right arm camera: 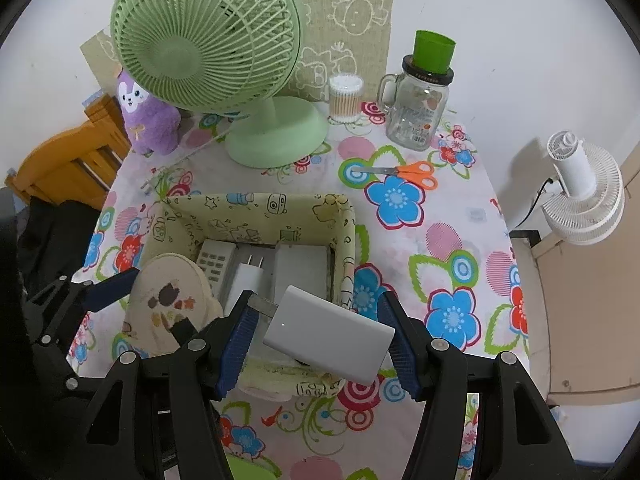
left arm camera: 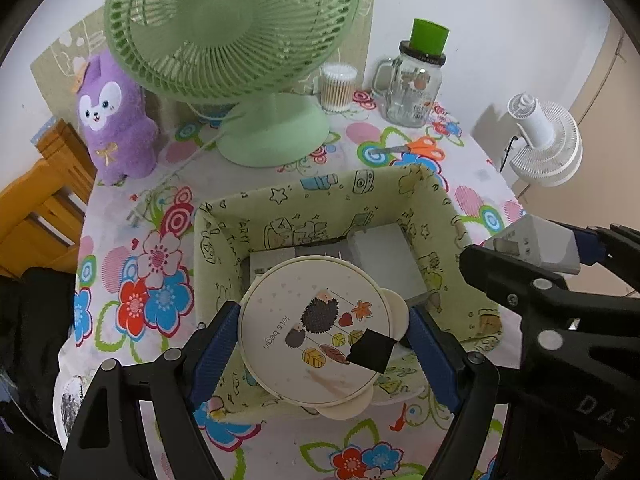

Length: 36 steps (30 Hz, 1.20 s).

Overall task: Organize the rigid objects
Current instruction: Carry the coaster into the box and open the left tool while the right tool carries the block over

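Left gripper (left arm camera: 322,340) is closed across a round cream compact mirror printed with hedgehogs (left arm camera: 316,330), blue pads touching both edges. The mirror hangs directly ahead of the fingers, over the near wall of the pale green fabric storage box (left arm camera: 224,220). Right gripper (right arm camera: 320,330) grips a flat white rectangular power bank (right arm camera: 332,332) between its pads, tilted, above the box's near right corner. Ahead of it, inside the box, lie a white remote control (right arm camera: 214,260) and a white plug adapter (right arm camera: 248,280).
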Motion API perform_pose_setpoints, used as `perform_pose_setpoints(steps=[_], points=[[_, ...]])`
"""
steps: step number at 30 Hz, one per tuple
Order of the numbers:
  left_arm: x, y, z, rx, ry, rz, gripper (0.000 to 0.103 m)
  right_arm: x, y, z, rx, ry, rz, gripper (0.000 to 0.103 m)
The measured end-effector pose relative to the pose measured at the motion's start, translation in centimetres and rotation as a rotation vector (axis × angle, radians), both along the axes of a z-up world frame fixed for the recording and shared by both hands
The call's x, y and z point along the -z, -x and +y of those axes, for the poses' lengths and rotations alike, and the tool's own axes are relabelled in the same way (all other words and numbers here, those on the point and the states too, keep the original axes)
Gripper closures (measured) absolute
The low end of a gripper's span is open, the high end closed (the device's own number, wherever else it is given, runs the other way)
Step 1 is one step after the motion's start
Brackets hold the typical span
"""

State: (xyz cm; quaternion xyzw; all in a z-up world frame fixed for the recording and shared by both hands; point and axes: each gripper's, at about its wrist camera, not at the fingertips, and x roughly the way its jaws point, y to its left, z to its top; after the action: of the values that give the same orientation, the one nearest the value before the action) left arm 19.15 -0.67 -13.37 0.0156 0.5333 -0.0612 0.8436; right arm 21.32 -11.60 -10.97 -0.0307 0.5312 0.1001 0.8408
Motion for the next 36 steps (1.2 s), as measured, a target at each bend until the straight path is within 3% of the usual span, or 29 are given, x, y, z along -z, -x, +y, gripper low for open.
perform_pose_setpoints(steps=[18,22,28,36], points=[[2.8,-2.5,1.7,0.000,0.016,0.028,0.018,2.2,-2.2,1.9,-0.020,0.025,0.048,0.039],[2.7,-2.6,1.7,0.010,0.015,0.014,0.010,2.5,-2.3,2.1,-0.018,0.031,0.054,0.039],[2.1,-2.2,1.9,0.013,0.019,0.009,0.007,2.3,-2.1,2.0,-0.015,0.032,0.050,0.039],[0.5,0.0,1.4,0.055,-0.040,-0.012,0.001,2.1,-1.3,2.4,-0.021,0.022,0.048,0.039]])
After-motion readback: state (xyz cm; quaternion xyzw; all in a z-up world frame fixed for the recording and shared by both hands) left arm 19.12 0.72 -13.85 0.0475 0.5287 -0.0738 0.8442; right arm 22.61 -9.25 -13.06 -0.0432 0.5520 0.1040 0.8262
